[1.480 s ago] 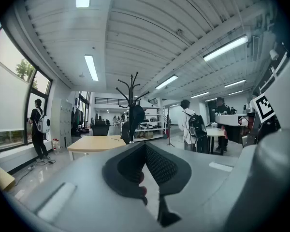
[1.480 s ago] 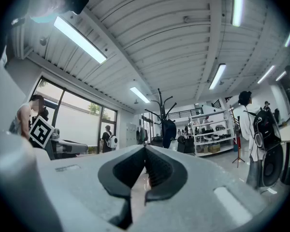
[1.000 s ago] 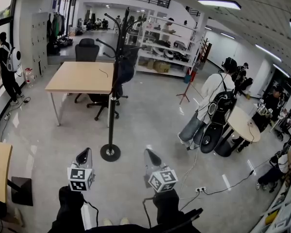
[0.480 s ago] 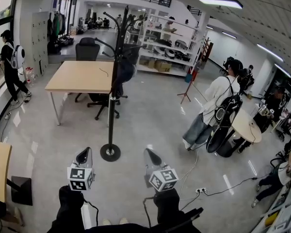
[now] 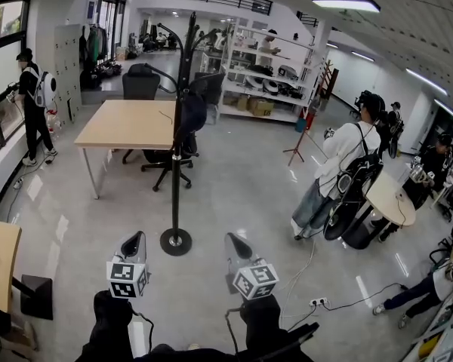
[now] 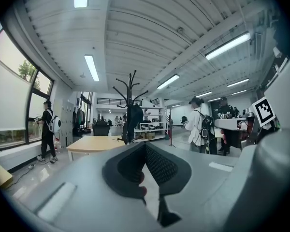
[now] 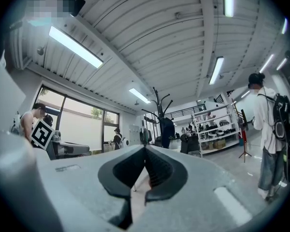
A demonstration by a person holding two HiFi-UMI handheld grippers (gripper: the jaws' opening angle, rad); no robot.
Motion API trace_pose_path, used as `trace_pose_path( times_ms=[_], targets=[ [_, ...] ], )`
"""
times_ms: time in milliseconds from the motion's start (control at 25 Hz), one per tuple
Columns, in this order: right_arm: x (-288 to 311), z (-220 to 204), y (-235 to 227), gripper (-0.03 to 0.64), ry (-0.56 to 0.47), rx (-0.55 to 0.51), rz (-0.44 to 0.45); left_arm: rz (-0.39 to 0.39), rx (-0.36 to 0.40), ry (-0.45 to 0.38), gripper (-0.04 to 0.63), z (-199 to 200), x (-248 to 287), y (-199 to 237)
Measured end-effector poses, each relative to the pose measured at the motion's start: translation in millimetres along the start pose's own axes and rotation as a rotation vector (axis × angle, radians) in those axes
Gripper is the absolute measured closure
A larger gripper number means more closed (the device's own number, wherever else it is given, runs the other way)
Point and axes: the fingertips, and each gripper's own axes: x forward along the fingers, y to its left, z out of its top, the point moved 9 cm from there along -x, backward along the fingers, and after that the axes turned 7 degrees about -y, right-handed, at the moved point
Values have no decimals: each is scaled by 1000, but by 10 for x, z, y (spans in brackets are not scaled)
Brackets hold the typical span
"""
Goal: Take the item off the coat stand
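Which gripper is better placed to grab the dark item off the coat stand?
Left, narrowly: the left gripper points closer to the item in its own view. Both are shut and far off.

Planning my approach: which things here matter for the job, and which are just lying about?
Job:
coat stand
dark item hanging on it
left gripper
right gripper

Lying about:
wooden table
office chair
shelves
round table

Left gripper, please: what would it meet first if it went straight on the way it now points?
Probably the dark item hanging on the coat stand; depth is unclear.
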Motion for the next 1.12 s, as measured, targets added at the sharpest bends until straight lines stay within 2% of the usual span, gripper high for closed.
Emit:
trace_pose_path(
  times_ms=[560,1120],
  targets=[
    [130,-89,-153,615,20,4,34,38,1,-8,594,-2,71,-48],
    [858,-245,-454,615,19,-1,-9,2,-10,-23,592,17,946,359]
  ],
)
